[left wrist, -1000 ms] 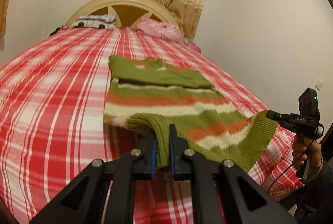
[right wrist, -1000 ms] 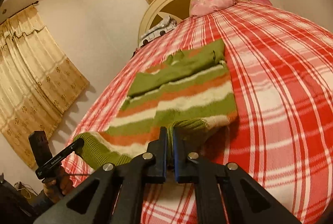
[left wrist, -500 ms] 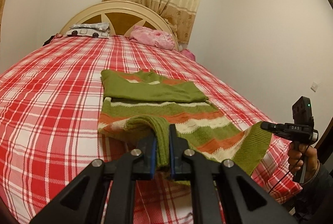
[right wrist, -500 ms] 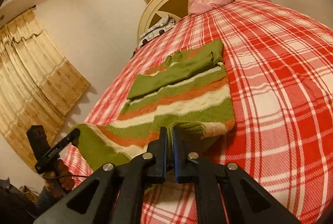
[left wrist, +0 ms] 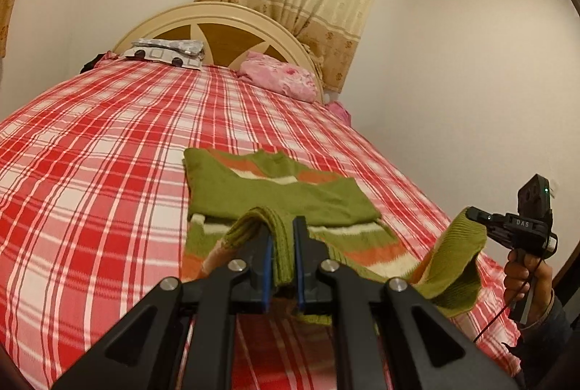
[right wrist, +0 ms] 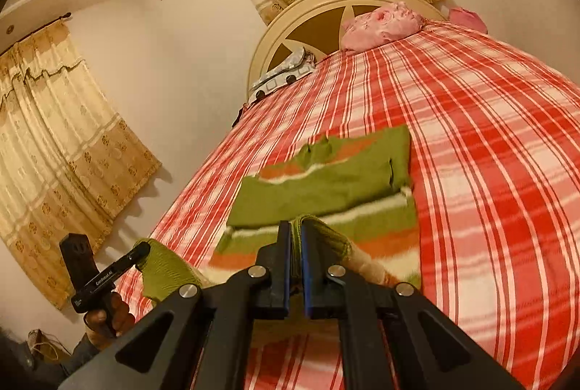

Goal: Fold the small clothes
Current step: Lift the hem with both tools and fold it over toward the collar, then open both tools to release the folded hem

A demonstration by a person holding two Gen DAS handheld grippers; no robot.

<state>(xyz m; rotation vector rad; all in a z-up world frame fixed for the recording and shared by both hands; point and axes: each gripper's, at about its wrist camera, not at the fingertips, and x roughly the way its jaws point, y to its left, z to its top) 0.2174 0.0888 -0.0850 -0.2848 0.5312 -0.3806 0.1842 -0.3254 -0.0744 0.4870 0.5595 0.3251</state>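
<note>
A small knit sweater with green, orange and cream stripes lies on the red plaid bed, sleeves folded across its chest. My left gripper is shut on the left corner of its green ribbed hem, lifted off the bed. My right gripper is shut on the other hem corner. It shows at the right of the left wrist view, the hem hanging from it. The left gripper shows in the right wrist view. The sweater sags between the two.
A cream headboard stands at the far end, with a pink pillow and a grey patterned cloth beside it. Curtains hang on the left wall. The white wall runs along the bed's right side.
Both grippers have lifted the hem and carried it forward toward the collar. The lower stripes now hang in the air and less of the sweater's body lies flat.
</note>
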